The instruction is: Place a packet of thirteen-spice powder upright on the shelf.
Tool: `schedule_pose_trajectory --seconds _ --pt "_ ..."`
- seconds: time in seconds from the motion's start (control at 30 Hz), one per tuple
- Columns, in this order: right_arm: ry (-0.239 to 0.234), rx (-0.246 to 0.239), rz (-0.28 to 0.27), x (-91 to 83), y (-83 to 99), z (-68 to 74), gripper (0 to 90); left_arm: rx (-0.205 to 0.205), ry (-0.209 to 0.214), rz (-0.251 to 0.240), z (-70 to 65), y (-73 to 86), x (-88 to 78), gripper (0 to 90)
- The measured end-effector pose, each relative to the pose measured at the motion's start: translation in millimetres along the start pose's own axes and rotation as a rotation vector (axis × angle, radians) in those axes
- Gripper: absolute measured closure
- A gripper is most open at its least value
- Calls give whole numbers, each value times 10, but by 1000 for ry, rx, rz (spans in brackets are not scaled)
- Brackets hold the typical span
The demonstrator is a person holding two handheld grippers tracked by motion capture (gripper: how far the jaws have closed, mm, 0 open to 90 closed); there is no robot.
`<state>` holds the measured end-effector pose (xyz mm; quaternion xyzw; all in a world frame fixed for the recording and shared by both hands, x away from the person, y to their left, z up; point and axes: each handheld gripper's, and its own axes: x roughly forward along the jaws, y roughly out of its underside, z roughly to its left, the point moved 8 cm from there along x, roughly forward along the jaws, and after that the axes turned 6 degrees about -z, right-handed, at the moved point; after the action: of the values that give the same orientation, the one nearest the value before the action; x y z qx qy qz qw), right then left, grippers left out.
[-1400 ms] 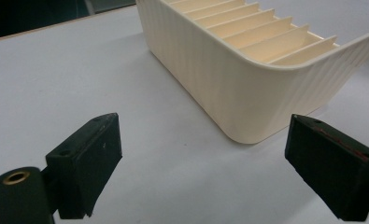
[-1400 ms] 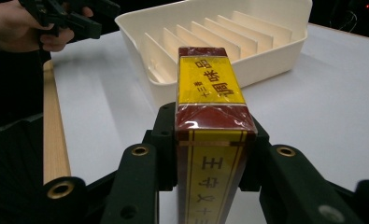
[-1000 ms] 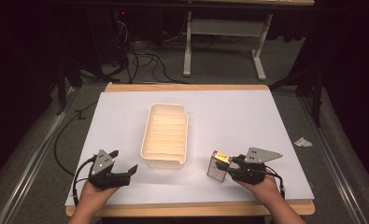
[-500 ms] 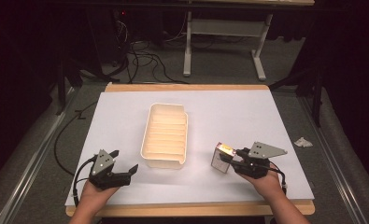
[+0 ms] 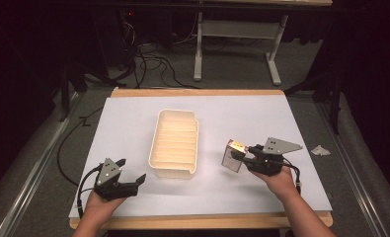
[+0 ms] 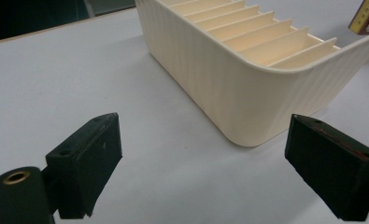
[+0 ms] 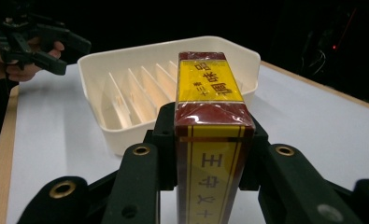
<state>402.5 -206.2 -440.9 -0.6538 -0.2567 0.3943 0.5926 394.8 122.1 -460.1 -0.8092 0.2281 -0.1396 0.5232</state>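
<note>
A cream slotted tray [image 5: 175, 143] stands mid-table, its dividers running across it. To its right my right gripper [image 5: 239, 157] is shut on a small red and yellow box [image 5: 234, 155], held just off the white sheet. In the right gripper view the box [image 7: 210, 135] stands between the jaws, with the tray [image 7: 140, 93] beyond it. My left gripper [image 5: 133, 174] rests near the tray's near left corner, open and holding nothing. In the left gripper view its pads [image 6: 86, 161] stand wide apart before the tray's corner [image 6: 247, 93].
A white sheet [image 5: 261, 118] covers the wooden table [image 5: 197, 92]. A crumpled scrap [image 5: 321, 150] lies off the table's right edge. A desk frame [image 5: 237, 49] and cables [image 5: 148, 54] stand on the floor behind. In the right gripper view the left hand's gripper [image 7: 37, 44] is at the far left.
My right gripper has carried the box a little up and away from the front edge. The left gripper has stayed put.
</note>
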Motion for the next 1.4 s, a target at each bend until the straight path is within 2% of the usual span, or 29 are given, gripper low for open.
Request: schedule_pose_trajectory --seconds 0.33,0.47,0.67,1.13,1.4 --pt "-68 -1 -24 160 -152 -92 686 -12 -4 -11 18 -30 -13 116" --pt "-107 -8 -43 252 -248 -94 685 -12 -6 -11 18 -29 -21 116" --pt "-138 -27 -50 350 -325 -78 685 -12 -8 -13 16 -32 -31 117" --pt "-226 -79 -50 599 -495 90 689 -11 -4 -11 25 -37 -44 117" --pt "-288 -101 -46 733 -558 268 688 -10 -2 -8 17 -33 -45 116"
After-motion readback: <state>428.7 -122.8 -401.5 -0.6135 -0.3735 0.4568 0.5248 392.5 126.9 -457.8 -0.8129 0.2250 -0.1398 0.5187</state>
